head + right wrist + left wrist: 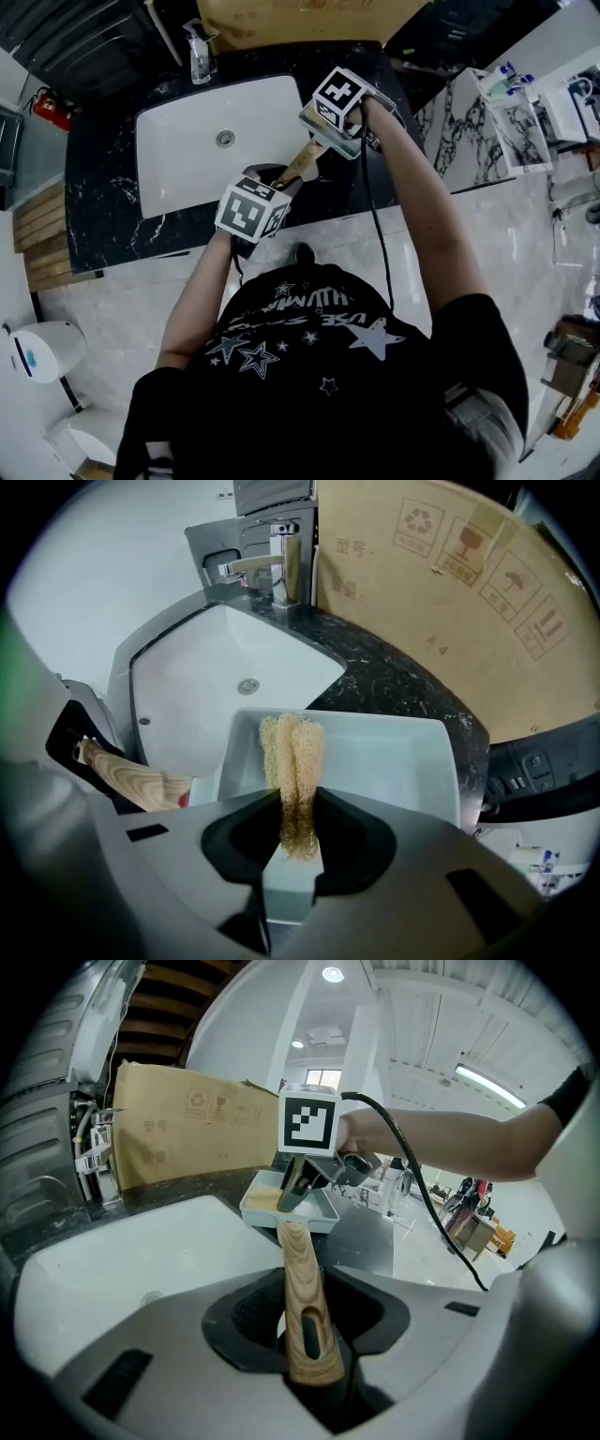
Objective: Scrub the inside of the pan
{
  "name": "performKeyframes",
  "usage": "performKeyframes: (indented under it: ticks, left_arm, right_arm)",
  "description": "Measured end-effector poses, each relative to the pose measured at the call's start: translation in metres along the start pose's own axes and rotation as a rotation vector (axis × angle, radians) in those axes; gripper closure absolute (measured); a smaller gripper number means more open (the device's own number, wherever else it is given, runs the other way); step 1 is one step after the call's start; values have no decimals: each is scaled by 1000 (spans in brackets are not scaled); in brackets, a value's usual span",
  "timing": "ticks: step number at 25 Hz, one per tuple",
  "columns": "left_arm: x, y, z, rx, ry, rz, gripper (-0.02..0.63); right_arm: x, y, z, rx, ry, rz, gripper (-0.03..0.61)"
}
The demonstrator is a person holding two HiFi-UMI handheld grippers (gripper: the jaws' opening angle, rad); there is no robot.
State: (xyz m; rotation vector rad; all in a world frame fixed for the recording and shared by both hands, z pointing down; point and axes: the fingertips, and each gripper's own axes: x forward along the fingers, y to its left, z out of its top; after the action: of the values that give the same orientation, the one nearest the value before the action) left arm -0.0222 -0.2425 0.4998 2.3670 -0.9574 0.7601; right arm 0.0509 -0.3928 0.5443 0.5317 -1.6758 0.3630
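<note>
The left gripper (pixel 305 1330) has its fingers (pixel 246 1321) clamped on the wooden handle (pixel 302 1288) of a pale rectangular pan (pixel 394 761). The right gripper (pixel 298 841) pinches a tan mesh scrubber (pixel 292 752) over the pan's inside. The pan is above a dark surface (pixel 394 682), beside a white sink (pixel 197 696).

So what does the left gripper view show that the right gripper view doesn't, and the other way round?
Only the left gripper view: the right gripper from outside, with its marker cube, the person's arm and a ceiling light.

Only the right gripper view: the yellow scrubber pinched between that gripper's jaws, the faucet and the sink drain.

Both: the pale pan, its wooden handle clamped in the left gripper, the white sink and the cardboard box.
</note>
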Motion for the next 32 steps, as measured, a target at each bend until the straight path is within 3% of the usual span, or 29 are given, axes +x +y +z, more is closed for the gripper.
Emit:
performKeyframes:
  ticks: [9, 19, 25, 32]
  left_arm:
    - [0, 0, 0, 7, 5, -5, 476]
    - [1, 0, -1, 5, 7, -4, 476]
    - [0, -1, 0, 4, 7, -1, 476]
    - [0, -2, 1, -5, 6, 4, 476]
  right_arm:
    - [0, 24, 1, -18, 2, 39, 492]
    - [-6, 23, -1, 44, -107, 48, 491]
    - [-25, -6, -13, 42, -122, -40, 494]
    - [-34, -77, -32, 161, -87, -187, 494]
